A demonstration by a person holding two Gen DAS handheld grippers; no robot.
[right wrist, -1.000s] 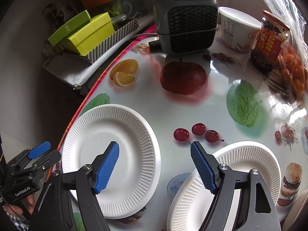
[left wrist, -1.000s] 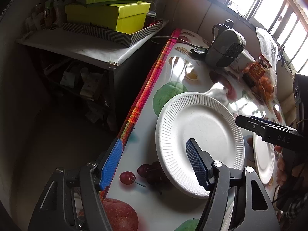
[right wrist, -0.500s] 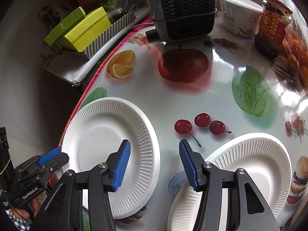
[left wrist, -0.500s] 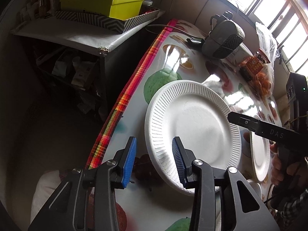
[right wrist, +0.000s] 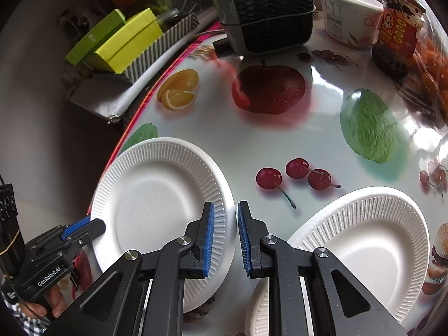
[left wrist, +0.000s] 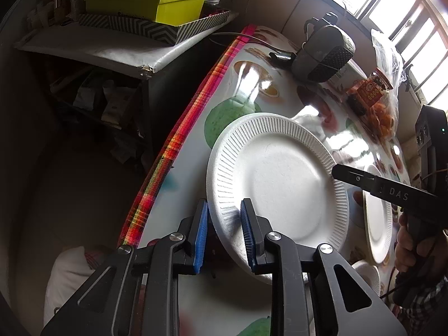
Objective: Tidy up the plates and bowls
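A white ribbed paper plate [left wrist: 277, 179] lies on the fruit-print tablecloth near its left edge; it also shows in the right wrist view [right wrist: 156, 207]. My left gripper [left wrist: 222, 233] straddles the plate's near rim, jaws narrowed around it with a small gap still showing. My right gripper [right wrist: 226, 236] straddles the plate's right rim, jaws close together with a small gap. A second paper plate [right wrist: 372, 240] lies to the right, and it shows in the left wrist view [left wrist: 378, 224].
A grey heater [right wrist: 266, 8], a white tub [right wrist: 344, 14], a red-labelled jar [right wrist: 397, 30] and a bag of oranges [right wrist: 434, 64] stand at the table's back. A shelf with green boxes [left wrist: 151, 0] is left of the table. A white bowl rim [left wrist: 366, 274] sits bottom right.
Both grippers have narrowed from wide open to nearly shut around the left plate's rim, the left on its near edge, the right on its right edge.
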